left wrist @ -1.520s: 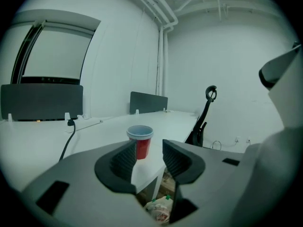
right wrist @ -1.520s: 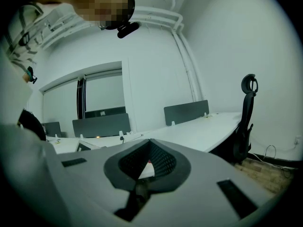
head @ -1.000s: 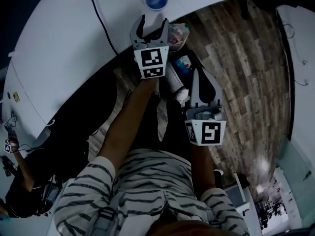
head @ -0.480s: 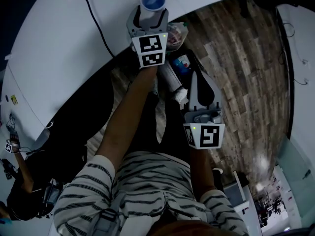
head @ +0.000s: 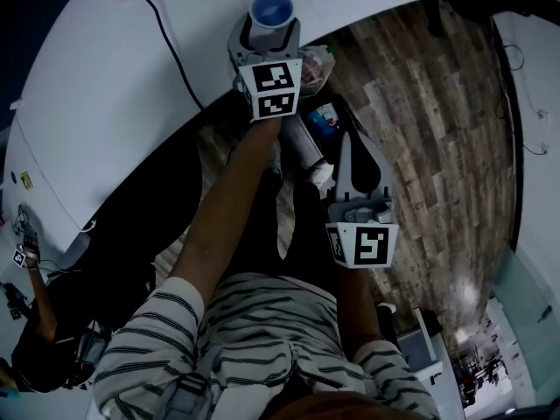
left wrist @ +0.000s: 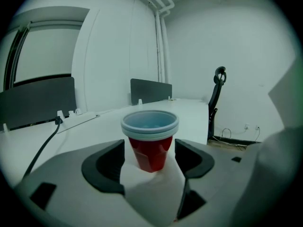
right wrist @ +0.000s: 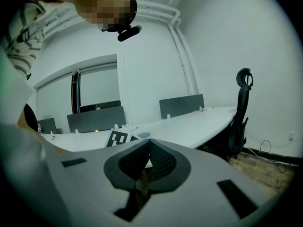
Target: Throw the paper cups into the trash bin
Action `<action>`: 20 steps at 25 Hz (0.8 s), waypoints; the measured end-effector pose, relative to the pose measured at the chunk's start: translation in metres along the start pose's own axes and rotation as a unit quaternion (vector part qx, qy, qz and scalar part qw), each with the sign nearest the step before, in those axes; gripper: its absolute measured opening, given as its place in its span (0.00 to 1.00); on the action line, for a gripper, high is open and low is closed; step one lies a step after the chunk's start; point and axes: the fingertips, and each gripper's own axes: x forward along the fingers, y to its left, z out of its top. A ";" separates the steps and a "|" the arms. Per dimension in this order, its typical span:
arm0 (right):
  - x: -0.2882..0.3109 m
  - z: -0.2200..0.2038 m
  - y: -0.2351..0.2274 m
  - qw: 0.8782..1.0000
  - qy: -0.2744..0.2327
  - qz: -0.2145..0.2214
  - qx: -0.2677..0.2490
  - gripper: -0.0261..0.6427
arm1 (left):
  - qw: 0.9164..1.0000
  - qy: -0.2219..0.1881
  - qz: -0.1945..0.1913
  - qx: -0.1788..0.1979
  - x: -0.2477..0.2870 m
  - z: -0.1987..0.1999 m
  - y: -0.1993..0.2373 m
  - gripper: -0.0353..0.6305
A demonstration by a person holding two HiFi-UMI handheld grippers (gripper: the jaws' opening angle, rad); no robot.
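A red paper cup [left wrist: 150, 150] with a pale blue rim stands upright on the white desk [head: 122, 103] near its edge; from the head view I see its blue inside [head: 272, 9]. My left gripper [left wrist: 150, 148] [head: 269, 30] has just been opening its jaws, and they stand wide on either side of the cup with small gaps showing at the pads. My right gripper [head: 346, 140] [right wrist: 147, 143] hangs lower over the floor, shut and empty. The trash bin [head: 325, 112] holding rubbish sits on the floor below the desk edge, between the two grippers.
A black cable [head: 166, 24] runs across the desk left of the cup. Wooden floor [head: 420, 103] lies to the right. A black office chair [left wrist: 217, 93] stands past the desk end. Grey divider panels [right wrist: 182, 105] line the far desks.
The left gripper has pushed forward to the cup, which now sits between its jaws; the jaws have spread wider. The right gripper has stayed put.
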 end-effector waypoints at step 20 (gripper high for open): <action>-0.017 0.005 -0.011 1.000 -0.006 -0.025 -0.003 0.05 | 1.000 -0.016 0.001 -0.024 -0.015 0.012 0.004 0.46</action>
